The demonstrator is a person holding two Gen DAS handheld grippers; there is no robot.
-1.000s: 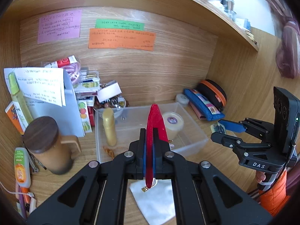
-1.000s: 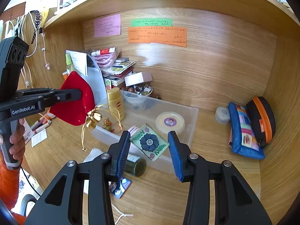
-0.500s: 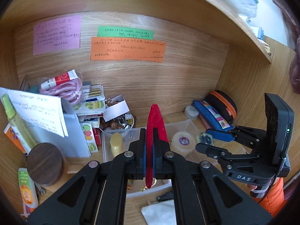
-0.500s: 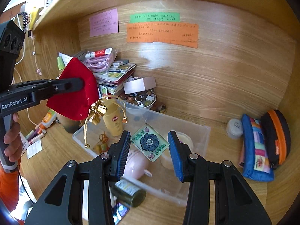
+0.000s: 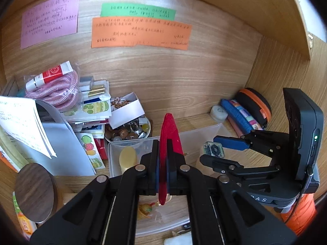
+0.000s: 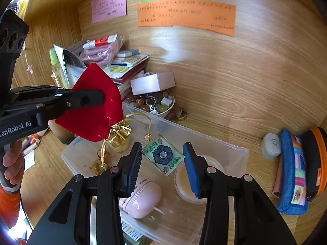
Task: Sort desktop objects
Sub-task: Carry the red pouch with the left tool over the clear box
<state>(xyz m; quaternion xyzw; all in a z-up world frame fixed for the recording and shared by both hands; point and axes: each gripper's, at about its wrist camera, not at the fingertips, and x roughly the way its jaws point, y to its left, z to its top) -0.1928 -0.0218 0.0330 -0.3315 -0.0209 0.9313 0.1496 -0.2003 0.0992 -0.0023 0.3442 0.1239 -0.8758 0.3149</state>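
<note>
Both grippers have moved in over the clear bin (image 6: 235, 151) since 1 s ago. Left gripper (image 5: 162, 170) pinches the red pouch (image 6: 92, 106); right gripper (image 6: 162, 169) clamps the flower tile (image 6: 163, 155), both above bin. Bin holds bottle, tape, pink gadget (more clutter left). Legible: "GenRobot.AI", "DAS".

Even daylight enters from the open front of the alcove. Soft glare patch on the back panel (image 6: 184, 47). Strong fisheye bending with dark vignetted corners; slight blur at the edges.

Red pouch (image 6: 90, 110); tile (image 6: 162, 154), dark-blue flower on green.
</note>
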